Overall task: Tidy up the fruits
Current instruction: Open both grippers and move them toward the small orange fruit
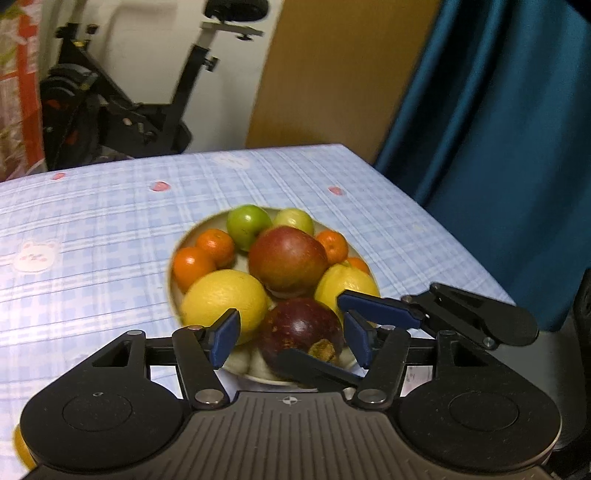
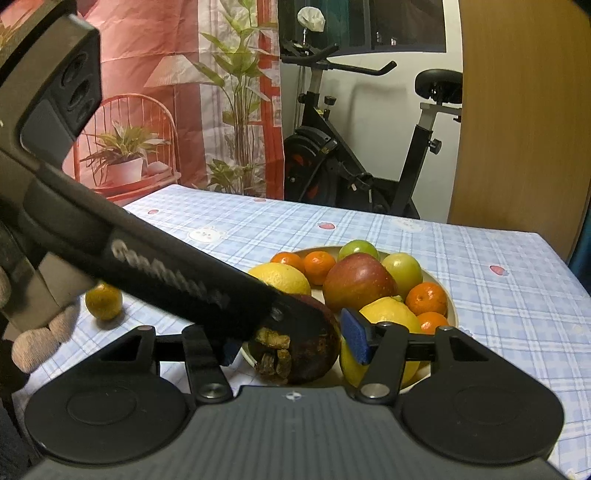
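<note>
We take the black exercise bike point(image 2: 354, 162) as our landmark, parked against a white wall point(image 1: 155, 48) just beyond the far edge of the table point(image 1: 110, 229), which wears a pale blue checked cloth. Right of the bike stands a tall brown wooden panel point(image 2: 517, 110), and further right hangs a deep teal curtain point(image 1: 498, 129). Left of the bike we see a printed hanging point(image 2: 177, 92) (potted plants, red tones). Above the bike sits a dark window point(image 2: 369, 26).
</note>
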The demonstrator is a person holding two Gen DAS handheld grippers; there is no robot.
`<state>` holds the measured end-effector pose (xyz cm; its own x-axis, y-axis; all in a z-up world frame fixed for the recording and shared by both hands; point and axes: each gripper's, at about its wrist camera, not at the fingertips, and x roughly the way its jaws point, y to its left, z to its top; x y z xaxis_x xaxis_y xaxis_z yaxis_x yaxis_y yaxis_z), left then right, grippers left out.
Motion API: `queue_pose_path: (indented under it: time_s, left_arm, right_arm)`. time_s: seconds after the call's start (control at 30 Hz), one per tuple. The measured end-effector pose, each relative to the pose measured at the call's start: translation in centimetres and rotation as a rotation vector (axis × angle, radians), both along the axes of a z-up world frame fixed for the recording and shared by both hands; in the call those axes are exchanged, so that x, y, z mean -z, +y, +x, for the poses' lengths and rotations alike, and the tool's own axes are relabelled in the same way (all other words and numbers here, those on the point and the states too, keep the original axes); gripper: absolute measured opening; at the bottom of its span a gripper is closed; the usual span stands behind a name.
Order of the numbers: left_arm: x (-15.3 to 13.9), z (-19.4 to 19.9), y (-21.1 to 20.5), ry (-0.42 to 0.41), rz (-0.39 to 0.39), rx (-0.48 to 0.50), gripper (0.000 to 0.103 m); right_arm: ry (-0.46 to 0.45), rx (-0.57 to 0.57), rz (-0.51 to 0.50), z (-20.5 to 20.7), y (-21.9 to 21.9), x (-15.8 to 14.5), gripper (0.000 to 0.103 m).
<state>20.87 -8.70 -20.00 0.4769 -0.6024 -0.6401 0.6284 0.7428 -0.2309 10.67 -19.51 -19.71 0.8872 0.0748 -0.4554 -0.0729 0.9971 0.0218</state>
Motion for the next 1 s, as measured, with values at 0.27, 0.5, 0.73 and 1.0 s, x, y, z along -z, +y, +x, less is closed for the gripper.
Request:
queue_pose_path:
  time_s: [0.27, 0.5, 0.73, 1.0]
  left_arm:
    - [-2.3, -1.6, 6.0, -0.06, -0.057, -0.181, 0.069]
    - [-2.5, -0.8, 11.0, -0.05, -0.061, -0.352, 0.069]
    - [-0.9, -0.9, 14.2, 0.013, -0.065, -0.424, 0.069]
    - [0.3, -1.0, 16.7, 0.069, -0.094, -0.457, 0.068]
  right_arm:
    - [-0.056, -0.05, 0.055, -0.8, 0.4, -1.0, 0.059]
    - [-0.041, -0.079, 0.109, -0.6, 0.9, -0.8, 0.059]
    - [-0.01, -0.151, 0.126, 0.4, 2.9, -0.2, 0.06]
    - [0.044, -0.273, 0.11, 3.4, 6.2, 0.5, 0.06]
